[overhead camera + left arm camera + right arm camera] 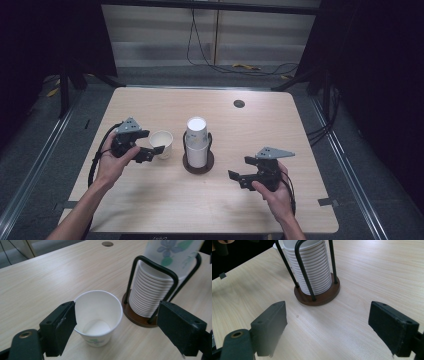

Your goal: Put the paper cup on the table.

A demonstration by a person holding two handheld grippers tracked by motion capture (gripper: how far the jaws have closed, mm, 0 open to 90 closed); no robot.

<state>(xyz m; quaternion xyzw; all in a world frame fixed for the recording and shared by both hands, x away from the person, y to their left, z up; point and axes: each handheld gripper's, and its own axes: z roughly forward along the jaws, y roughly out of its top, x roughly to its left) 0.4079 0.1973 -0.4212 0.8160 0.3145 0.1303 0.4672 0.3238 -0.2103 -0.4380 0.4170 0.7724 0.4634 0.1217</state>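
Leftmost, the left gripper (150, 145) sits over the left part of the table (150, 200), well in from its left edge, with bare wood behind it toward the near edge. Its jaws stand apart, clamped on nothing. In the left gripper view the cup (98, 316) stands upright between them, its rim touching the left jaw, while the right jaw stays well clear of it. The cup is white paper with a small green print low on its wall, and it is empty; its pale bottom shows plainly.

Just right of the cup, near the middle of the table, stands the holder (198, 166): a round brown base with black wire loops rising from it. Inside the loops is a stack (197, 142) of white cups nested bottoms up, their rolled rims forming ridges down the side. In the left gripper view the top one carries a blue flower and green leaves.

Farther right and nearer the person, the right gripper (240, 170) hangs over bare wood, well apart from the holder, its jaws spread wide with nothing between them but tabletop. Open wood runs from it to the right edge. A small dark hole (239, 103) lies near the far edge.
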